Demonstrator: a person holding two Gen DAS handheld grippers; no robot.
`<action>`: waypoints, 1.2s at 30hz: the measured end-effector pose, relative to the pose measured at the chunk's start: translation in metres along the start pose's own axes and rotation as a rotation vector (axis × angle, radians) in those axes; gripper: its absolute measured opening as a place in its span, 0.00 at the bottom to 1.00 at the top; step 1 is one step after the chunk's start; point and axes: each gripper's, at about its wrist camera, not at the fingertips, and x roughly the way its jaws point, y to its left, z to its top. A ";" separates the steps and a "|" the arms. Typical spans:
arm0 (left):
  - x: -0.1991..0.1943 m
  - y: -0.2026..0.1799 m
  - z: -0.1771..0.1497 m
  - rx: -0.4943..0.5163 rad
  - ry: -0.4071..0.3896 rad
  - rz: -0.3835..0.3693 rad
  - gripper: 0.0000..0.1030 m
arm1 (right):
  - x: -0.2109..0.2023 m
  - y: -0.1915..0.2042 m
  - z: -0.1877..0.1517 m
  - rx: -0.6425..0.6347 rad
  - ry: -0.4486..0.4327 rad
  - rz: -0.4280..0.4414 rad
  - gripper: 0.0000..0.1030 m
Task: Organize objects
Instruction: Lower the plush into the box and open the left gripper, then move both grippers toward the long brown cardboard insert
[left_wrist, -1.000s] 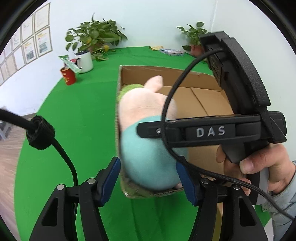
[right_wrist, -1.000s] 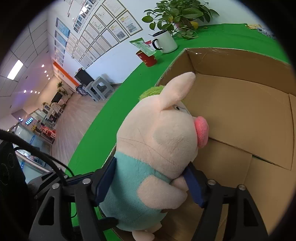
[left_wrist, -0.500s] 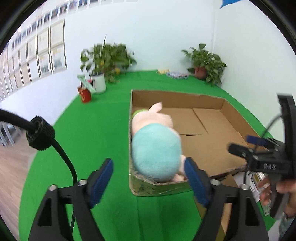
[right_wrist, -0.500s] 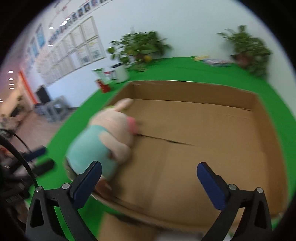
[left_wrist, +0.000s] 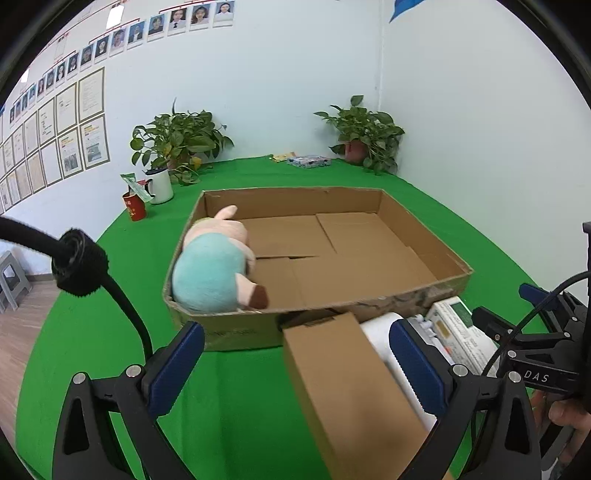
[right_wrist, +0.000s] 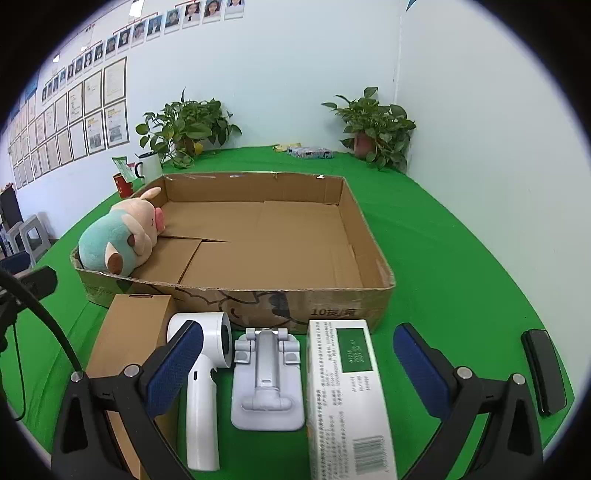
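A plush pig in a teal shirt lies on its side in the near left corner of the open cardboard box, free of both grippers. My left gripper hangs in front of the box above a small brown carton. Its jaws are opening and nothing is between the pads. My right gripper is open over a row of items in front of the cardboard box. These are a white handheld device, a grey folding stand and a white-and-green carton. The plush pig is at the far left there.
A black flat object lies at the right on the green cloth. Two potted plants, a white mug, a red cup and some packets line the far edge. A hand holds the right gripper.
Both grippers let go of the plush pig and pulled back out of the box. The pig tipped onto its side in the corner. The right gripper swung right over the items in front.
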 end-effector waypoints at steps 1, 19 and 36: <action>-0.001 -0.005 -0.002 0.001 0.019 -0.004 0.98 | -0.003 -0.001 -0.001 0.000 0.003 0.012 0.99; -0.041 -0.038 -0.016 -0.005 -0.031 0.069 0.88 | -0.017 -0.007 -0.015 -0.030 -0.009 0.093 0.99; -0.006 0.007 -0.053 -0.120 0.149 -0.140 0.78 | -0.035 0.048 -0.043 -0.106 0.170 0.433 0.99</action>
